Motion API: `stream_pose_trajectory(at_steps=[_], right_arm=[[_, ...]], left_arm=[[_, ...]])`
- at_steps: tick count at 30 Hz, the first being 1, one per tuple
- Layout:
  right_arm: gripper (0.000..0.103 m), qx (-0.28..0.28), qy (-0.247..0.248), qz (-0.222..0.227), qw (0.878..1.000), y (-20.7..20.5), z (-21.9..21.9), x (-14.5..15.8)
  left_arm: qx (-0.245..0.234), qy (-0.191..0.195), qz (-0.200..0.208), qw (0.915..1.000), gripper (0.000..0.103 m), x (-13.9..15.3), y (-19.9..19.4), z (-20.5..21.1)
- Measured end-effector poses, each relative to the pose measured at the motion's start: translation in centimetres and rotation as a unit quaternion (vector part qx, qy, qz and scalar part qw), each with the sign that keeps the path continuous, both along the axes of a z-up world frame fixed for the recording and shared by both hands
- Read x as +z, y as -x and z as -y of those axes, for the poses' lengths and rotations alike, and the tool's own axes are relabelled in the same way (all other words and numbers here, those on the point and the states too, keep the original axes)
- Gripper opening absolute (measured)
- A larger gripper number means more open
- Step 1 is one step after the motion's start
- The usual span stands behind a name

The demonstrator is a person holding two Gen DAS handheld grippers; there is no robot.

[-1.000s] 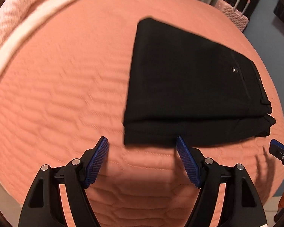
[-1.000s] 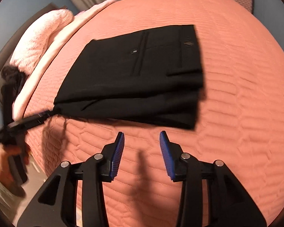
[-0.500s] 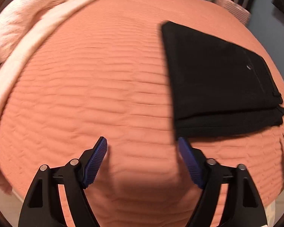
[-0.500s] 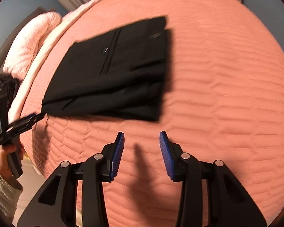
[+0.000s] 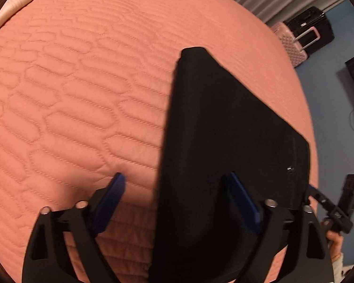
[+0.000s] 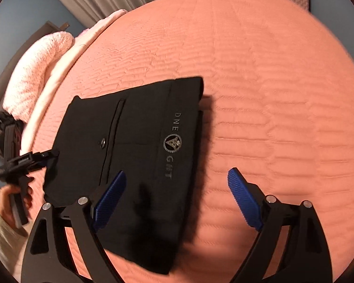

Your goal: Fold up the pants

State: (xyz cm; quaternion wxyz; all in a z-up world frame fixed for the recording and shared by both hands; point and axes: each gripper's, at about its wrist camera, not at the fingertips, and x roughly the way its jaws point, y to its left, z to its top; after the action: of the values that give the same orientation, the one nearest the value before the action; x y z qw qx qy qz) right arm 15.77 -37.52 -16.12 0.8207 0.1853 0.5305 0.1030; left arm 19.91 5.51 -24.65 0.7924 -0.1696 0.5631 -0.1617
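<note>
The black pants lie folded near the bed's near edge. The left gripper and right gripper are both opening, gripping nothing — likely lining up another fold, each needing an end.

- Black folded pants, waistband area, right wrist view: grey printed letters "DNE" on one side of a round emblem with a triangular mark.
- Same print, other side of the emblem: letters reading roughly "GNT"; the middle letter is unclear.
- Left wrist view: no readable text.
</note>
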Motion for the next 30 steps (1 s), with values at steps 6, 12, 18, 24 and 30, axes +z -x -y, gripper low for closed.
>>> stream_pose_trajectory(at_steps=[6,12,18,24,30], right_arm=[[0.087,0.032,0.026,0.016,0.999,-0.4,-3.1,-1.2],[0.067,0.015,-0.007,0.021,1.0,-0.2,-2.2,-1.1],[0.032,0.011,-0.029,0.034,0.999,0.4,-1.6,-0.6],[0.023,0.013,0.012,0.07,0.997,1.1,-3.4,1.5],[0.021,0.011,0.028,0.121,0.992,0.2,-4.4,4.5]], left_arm=[[-0.025,0.031,0.024,0.9989,0.079,0.7,-1.4,2.5],[-0.051,-0.028,0.028,0.9979,0.077,0.0,-1.9,5.9],[-0.041,-0.002,0.04,0.9983,0.031,0.9,-0.7,5.0],[-0.054,-0.029,0.076,0.9952,0.018,3.2,-0.7,7.0],[-0.05,-0.03,0.134,0.9893,0.012,6.3,-1.1,7.7]])
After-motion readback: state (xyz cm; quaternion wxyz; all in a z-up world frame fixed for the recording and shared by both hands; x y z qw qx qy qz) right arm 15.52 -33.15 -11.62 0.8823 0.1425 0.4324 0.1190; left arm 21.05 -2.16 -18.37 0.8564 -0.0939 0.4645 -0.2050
